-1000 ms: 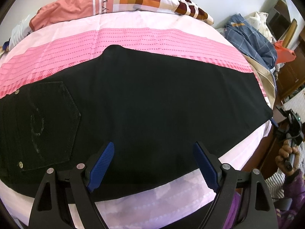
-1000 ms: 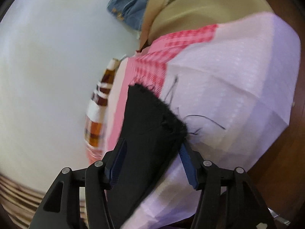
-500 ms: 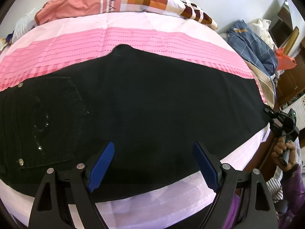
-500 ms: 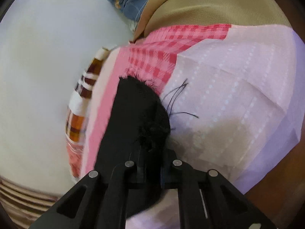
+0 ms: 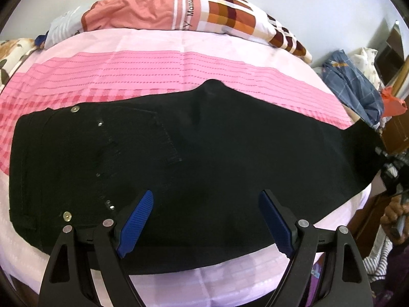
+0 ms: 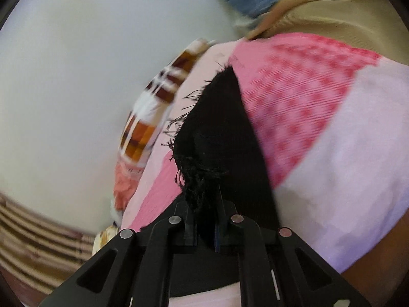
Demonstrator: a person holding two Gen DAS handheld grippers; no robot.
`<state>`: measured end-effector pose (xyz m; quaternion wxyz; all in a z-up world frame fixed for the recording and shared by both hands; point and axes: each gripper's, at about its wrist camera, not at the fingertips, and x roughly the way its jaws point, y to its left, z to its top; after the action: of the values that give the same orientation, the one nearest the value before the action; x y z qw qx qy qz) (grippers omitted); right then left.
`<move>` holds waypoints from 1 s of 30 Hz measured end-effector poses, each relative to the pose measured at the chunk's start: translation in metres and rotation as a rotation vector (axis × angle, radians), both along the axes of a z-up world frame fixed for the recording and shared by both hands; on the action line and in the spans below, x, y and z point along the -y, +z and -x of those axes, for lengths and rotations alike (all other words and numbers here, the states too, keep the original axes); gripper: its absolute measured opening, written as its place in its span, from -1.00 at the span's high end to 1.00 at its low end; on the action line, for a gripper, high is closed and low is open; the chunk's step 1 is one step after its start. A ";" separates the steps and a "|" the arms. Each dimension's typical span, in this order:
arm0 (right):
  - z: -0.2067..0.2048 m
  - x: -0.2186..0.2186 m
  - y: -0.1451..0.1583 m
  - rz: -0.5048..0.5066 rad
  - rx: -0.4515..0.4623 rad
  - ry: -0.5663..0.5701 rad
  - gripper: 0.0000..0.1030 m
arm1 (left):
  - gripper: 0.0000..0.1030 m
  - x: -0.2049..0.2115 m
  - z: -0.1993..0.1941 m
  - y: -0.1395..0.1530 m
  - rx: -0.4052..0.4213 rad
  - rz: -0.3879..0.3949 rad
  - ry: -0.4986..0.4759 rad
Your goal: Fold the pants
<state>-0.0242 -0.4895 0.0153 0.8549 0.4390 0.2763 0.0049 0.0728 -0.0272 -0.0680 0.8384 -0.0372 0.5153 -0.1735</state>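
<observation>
Black pants [image 5: 204,153] lie flat across the pink bed, waistband and back pocket at the left, leg end at the right. My left gripper [image 5: 207,217] is open, its blue pads hovering over the pants' near edge, holding nothing. My right gripper [image 6: 205,227] is shut on the frayed hem of the pants [image 6: 217,138] and lifts that end off the sheet. It also shows at the far right of the left wrist view [image 5: 393,168], where the leg end rises toward it.
A pink and white bedsheet [image 5: 153,76] covers the bed. A patterned pillow or quilt [image 5: 191,10] lies along the far edge. A pile of blue checked clothes [image 5: 350,89] and an orange bag sit at the right, beside wooden furniture.
My right gripper closed on the pants' frayed hem and has lifted it off the sheet. My left gripper has shifted so the waistband and pocket sit more toward the middle of its view.
</observation>
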 end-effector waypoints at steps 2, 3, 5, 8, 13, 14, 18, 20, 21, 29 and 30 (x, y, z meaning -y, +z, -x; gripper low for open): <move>-0.015 -0.028 0.002 -0.015 0.004 0.063 0.81 | -0.64 0.000 0.001 -0.002 0.004 -0.017 -0.004; -0.023 -0.042 0.002 -0.018 -0.001 0.092 0.80 | -0.64 -0.001 0.001 -0.002 0.005 -0.025 -0.005; -0.038 -0.070 -0.002 -0.038 -0.009 0.159 0.80 | -0.64 -0.002 0.003 -0.003 0.010 -0.039 -0.004; -0.060 -0.114 -0.012 -0.065 -0.027 0.253 0.81 | -0.64 -0.005 0.005 -0.002 0.024 -0.048 -0.006; -0.087 -0.187 -0.031 -0.083 -0.079 0.405 0.81 | -0.64 -0.012 0.008 0.000 0.041 -0.087 0.001; -0.091 -0.201 -0.035 -0.080 -0.089 0.434 0.81 | -0.64 -0.014 0.008 0.000 0.043 -0.089 0.003; -0.101 -0.250 -0.052 -0.043 -0.145 0.539 0.81 | -0.65 -0.023 0.008 0.000 0.043 -0.078 0.014; -0.100 -0.267 -0.061 -0.006 -0.171 0.572 0.80 | -0.65 -0.027 0.008 -0.002 0.039 -0.070 0.020; -0.100 -0.271 -0.064 0.003 -0.179 0.580 0.80 | -0.65 -0.028 0.008 -0.002 0.037 -0.067 0.023; -0.100 -0.285 -0.072 0.082 -0.216 0.617 0.80 | -0.65 -0.034 0.006 -0.009 0.009 -0.042 0.037; -0.099 -0.286 -0.072 0.096 -0.219 0.624 0.80 | -0.65 -0.034 0.007 -0.010 0.005 -0.041 0.037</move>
<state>0.0744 -0.2031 -0.0563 0.7971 0.2906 0.4875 0.2063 0.0662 0.0066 -0.0776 0.8435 -0.0291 0.5157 -0.1473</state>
